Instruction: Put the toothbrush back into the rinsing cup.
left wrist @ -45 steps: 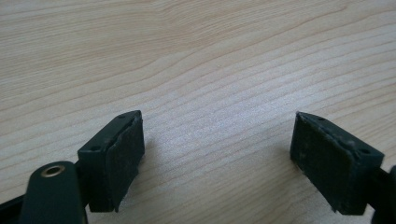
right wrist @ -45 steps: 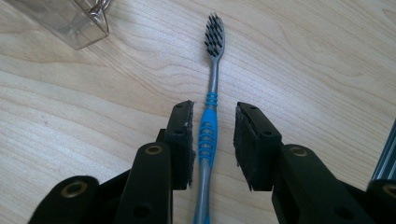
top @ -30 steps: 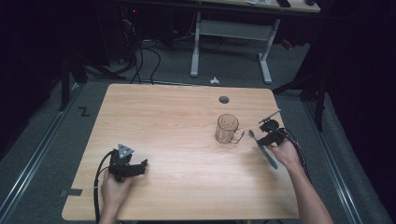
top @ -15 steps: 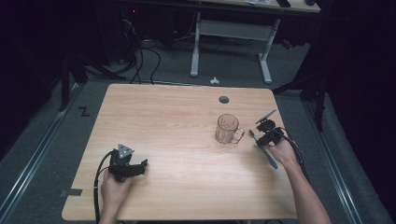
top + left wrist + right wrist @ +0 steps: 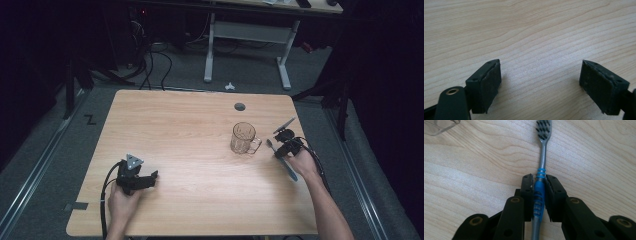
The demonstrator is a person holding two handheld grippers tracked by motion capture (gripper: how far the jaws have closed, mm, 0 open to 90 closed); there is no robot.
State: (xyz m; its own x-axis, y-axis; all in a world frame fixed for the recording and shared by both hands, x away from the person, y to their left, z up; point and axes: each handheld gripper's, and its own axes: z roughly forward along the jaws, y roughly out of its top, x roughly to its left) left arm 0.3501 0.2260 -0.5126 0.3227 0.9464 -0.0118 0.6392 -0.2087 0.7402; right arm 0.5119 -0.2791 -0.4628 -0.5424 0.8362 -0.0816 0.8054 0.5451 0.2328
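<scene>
Your right gripper [image 5: 539, 192] is clamping the toothbrush [image 5: 541, 170] by its blue grip, jaws having just closed on it. It is lying flat on the table [image 5: 190, 130], bristles pointing toward the glass mug [image 5: 243, 138], just beside to your left.

Not seeing any readable text, brand, label or number anywhere in these shots. The closest thing to a sign is a dark Z-shaped mark [image 5: 90, 119] sitting on the grey floor at about 9 o'clock from the wooden table [image 5: 190, 130], just off its far left corner; could be tape, can't tell. The toothbrush [image 5: 541, 182] handle is showing blue ribs and rings in the right gripper view, but no lettering on it. The glass mug [image 5: 243, 138] has a cut pattern, no logo I can make out.
</scene>
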